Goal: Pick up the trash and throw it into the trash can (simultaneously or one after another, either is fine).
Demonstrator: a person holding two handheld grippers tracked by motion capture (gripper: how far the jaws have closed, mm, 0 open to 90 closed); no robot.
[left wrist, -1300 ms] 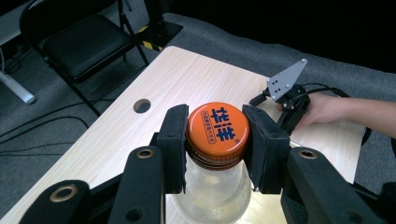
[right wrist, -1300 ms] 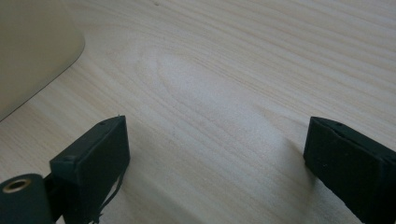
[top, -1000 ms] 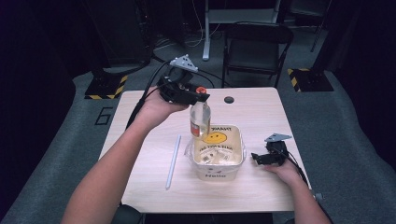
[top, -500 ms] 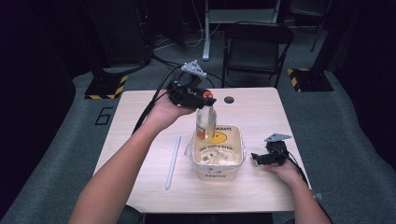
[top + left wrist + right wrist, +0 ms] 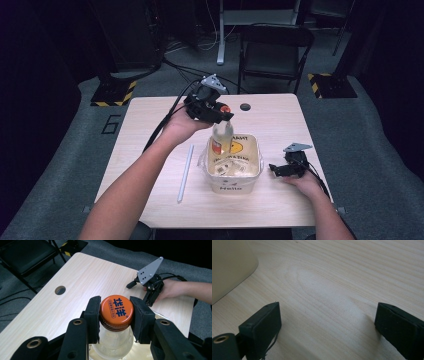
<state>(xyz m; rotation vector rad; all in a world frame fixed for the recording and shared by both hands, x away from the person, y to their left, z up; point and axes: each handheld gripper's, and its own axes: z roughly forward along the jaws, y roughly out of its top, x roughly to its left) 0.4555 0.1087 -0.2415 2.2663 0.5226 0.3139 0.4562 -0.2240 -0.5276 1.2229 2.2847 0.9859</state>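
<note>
Straw: a pale straw [image 5: 185,172] lies flat on the worktop [image 5: 150,165], left of the tub and apart from it.
Left tongs: the left tongs [image 5: 223,114] are pinching the orange cap [image 5: 116,309] of a clear bottle [image 5: 222,137], one pad on each side of the cap.
Bottle: upright, its lower part inside the white tub [image 5: 234,162] at the tub's far left corner; whether it rests on the tub floor cannot be told.
Tub: it sits at the middle of the worktop with small items at its bottom, too blurred to name.
Right tongs: the right tongs [image 5: 276,170] lie low on the worktop just right of the tub, spread wide and holding nothing.
Risk: the grip is on the cap alone, so I judge the smooth cap could slip between the pads, or the bottle could swing and tip the light tub, which nothing steadies.
View difference: the left gripper view shows both pads against the cap and its blue print, which the high view blurs; the high view shows the bottle standing in the tub; the right gripper view shows bare wood between the spread pads [image 5: 263,325] and the tub's wall [image 5: 229,267] at its left.
</note>
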